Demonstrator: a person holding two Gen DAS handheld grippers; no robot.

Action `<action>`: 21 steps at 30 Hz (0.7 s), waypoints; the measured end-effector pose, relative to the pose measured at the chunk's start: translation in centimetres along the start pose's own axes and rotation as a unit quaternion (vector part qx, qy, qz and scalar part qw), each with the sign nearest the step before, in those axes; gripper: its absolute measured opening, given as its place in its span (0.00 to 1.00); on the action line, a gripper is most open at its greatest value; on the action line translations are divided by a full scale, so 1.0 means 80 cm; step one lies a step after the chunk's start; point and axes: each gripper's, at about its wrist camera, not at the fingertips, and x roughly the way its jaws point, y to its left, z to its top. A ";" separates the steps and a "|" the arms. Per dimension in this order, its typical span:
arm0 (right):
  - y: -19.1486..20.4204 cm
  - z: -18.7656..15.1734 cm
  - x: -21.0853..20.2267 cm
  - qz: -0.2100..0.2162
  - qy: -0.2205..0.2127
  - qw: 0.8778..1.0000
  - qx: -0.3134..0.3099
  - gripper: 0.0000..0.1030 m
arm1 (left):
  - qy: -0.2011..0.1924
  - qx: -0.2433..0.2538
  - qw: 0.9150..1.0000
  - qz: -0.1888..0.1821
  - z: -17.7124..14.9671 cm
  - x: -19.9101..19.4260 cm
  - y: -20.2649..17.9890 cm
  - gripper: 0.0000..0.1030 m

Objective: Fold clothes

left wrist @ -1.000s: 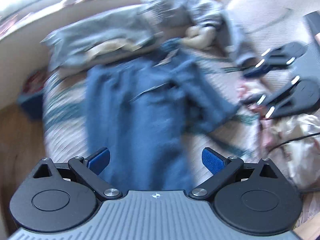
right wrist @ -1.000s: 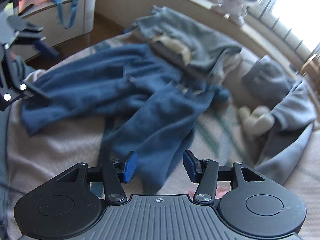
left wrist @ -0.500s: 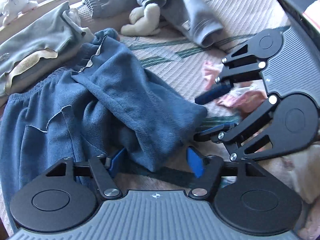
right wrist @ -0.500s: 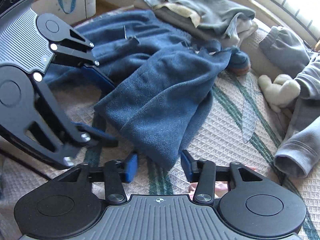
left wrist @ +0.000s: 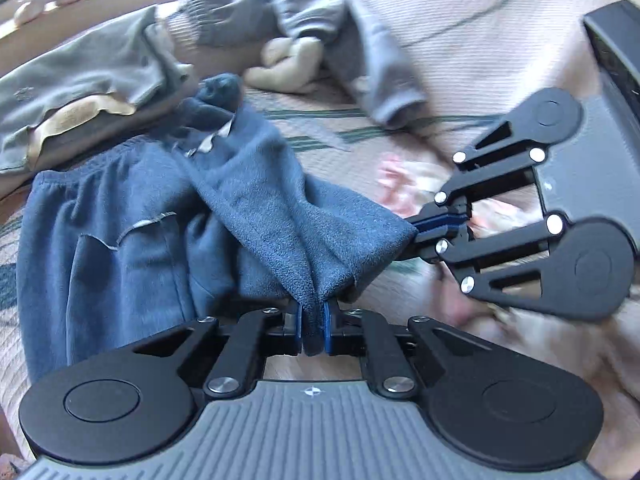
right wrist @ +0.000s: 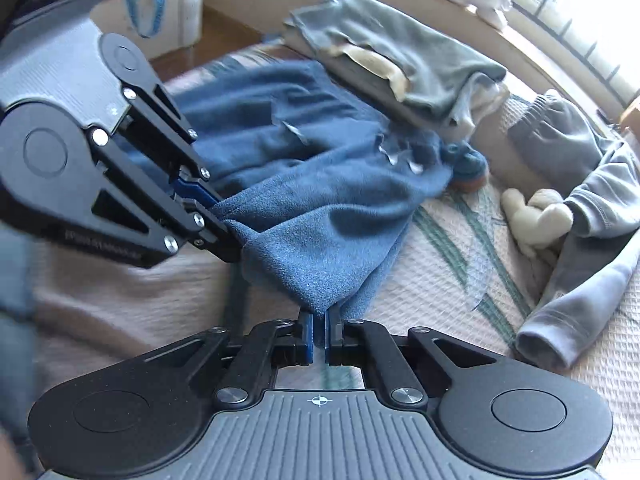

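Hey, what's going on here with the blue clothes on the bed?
A person is folding clothes with a pair of handheld tongs. The left tongs are closing on one corner of the blue fleece pants' leg end, with cloth pinched between them. The right tongs are shut on the other corner of the same leg end. The rest of the pants lies spread on the bed cover. Grey clothes lie further back.

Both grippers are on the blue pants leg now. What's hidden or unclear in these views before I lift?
- Blue pants: far leg's end is cut off by the left gripper body, left wrist view.
- Hem under the right gripper: hidden by bunched fleece, right wrist view.
- Pink item: blurred, unidentifiable.
- Folded grey garment: type unclear.
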 end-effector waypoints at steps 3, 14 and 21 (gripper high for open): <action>0.024 -0.011 -0.040 0.045 0.012 0.999 -0.008 0.04 | 0.016 0.031 0.999 -0.040 -0.020 -0.033 -0.017 0.08; 0.100 -0.078 0.014 0.115 0.083 0.989 0.049 0.15 | 0.108 0.076 0.991 -0.019 -0.106 -0.011 -0.049 0.16; 0.069 -0.069 -0.037 0.108 0.027 0.991 0.076 0.31 | 0.069 0.056 0.996 0.012 -0.106 -0.047 -0.041 0.34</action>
